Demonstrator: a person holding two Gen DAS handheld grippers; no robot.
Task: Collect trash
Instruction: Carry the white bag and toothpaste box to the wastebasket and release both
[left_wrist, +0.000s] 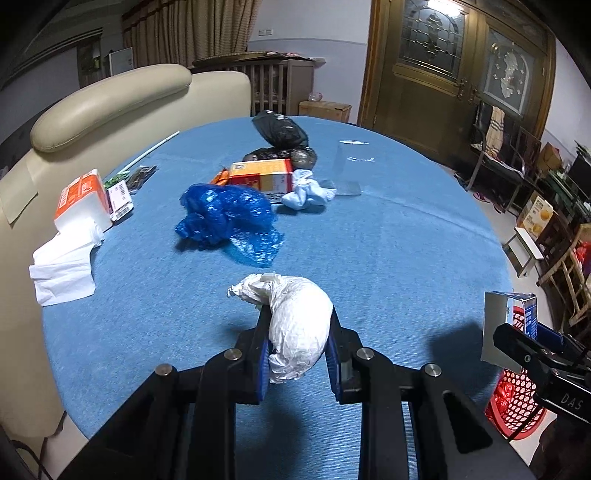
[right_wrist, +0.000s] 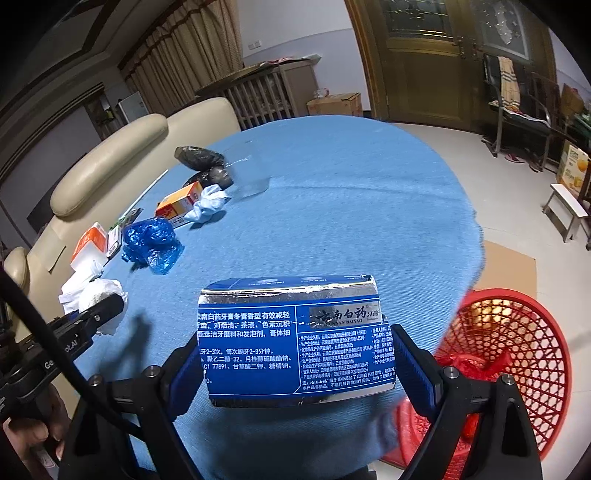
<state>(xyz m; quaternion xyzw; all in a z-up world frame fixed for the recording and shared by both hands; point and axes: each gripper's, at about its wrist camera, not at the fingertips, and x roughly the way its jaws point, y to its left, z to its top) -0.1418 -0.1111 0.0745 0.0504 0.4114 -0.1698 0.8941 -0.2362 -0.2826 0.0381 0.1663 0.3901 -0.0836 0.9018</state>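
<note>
My left gripper is shut on a crumpled white paper wad, held just above the blue tablecloth. My right gripper is shut on a blue toothpaste box, held over the table's near edge beside a red mesh basket on the floor. The wad also shows in the right wrist view, and the box in the left wrist view. Other trash lies on the table: a blue plastic bag, an orange box, a pale blue cloth wad, black bags.
A tissue pack and loose white tissues lie at the table's left, with small packets behind. A clear plastic piece lies further back. Cream chairs stand at the left. Stools and clutter stand at the right.
</note>
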